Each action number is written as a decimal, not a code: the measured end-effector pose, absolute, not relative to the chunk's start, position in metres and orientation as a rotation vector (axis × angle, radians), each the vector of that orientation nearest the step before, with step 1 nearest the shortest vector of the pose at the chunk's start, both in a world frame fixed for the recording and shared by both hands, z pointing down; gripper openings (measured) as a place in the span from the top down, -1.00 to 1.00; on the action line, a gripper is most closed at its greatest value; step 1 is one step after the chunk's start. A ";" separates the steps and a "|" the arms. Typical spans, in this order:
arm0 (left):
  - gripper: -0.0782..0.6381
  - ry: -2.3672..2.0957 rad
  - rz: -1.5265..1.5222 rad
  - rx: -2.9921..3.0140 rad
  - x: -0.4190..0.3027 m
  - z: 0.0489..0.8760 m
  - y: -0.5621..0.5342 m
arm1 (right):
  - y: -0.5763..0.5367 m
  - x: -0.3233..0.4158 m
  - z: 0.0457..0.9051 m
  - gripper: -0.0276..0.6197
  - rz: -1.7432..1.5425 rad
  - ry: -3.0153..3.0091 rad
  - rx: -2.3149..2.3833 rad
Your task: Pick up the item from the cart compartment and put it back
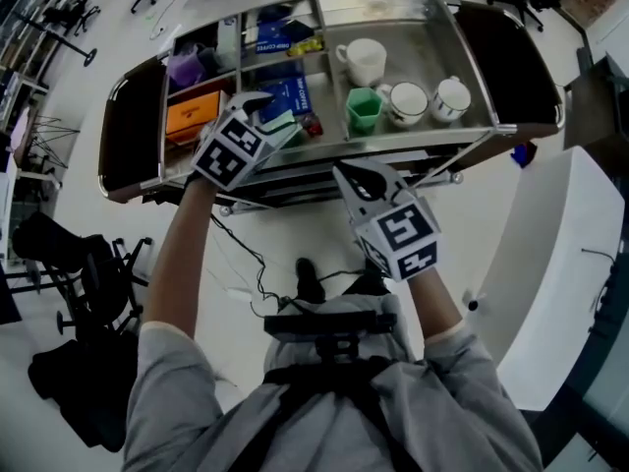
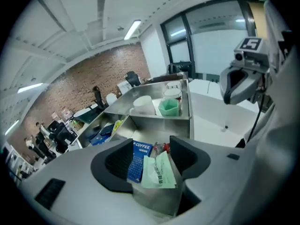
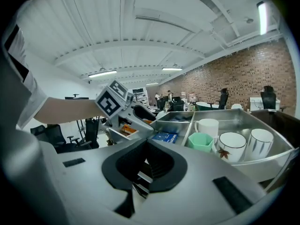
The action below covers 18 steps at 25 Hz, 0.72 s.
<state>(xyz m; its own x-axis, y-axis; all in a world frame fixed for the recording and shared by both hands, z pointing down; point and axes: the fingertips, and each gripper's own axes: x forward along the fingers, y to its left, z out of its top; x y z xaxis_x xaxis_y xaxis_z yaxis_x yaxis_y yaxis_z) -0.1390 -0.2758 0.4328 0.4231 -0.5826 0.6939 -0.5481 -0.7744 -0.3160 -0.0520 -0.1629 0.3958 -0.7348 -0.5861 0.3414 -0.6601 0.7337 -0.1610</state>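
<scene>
Left gripper view looks down between the widely spread jaws of the left claw (image 2: 151, 146); a pale green packet (image 2: 157, 170) lies between them in a compartment of the cart (image 1: 413, 137), partly over a blue coffee box (image 2: 139, 161), with neither pad pressing it; head view puts this claw over the front middle compartment, left of a green cup (image 1: 364, 109) and white cups (image 1: 408, 103); the right claw (image 3: 146, 142) hangs before the cart's front rim, jaws pressed together on nothing.
</scene>
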 end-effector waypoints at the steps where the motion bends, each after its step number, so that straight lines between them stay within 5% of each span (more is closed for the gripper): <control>1: 0.08 0.998 -1.377 -2.575 -0.140 0.440 -0.281 | -0.162 -0.053 0.397 0.89 0.401 -2.669 0.975; 18: 0.08 0.545 -1.921 -2.306 -0.137 0.529 -0.337 | -0.169 -0.027 0.412 0.89 0.479 -2.632 1.037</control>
<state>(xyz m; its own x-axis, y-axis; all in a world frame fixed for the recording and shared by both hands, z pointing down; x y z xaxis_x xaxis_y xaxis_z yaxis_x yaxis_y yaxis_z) -0.1366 -0.3369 0.5287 0.1449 -0.3266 0.9340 -0.2121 -0.9323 -0.2931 -0.0273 -0.1691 0.4122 -0.7069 -0.6058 0.3650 -0.6956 0.6890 -0.2037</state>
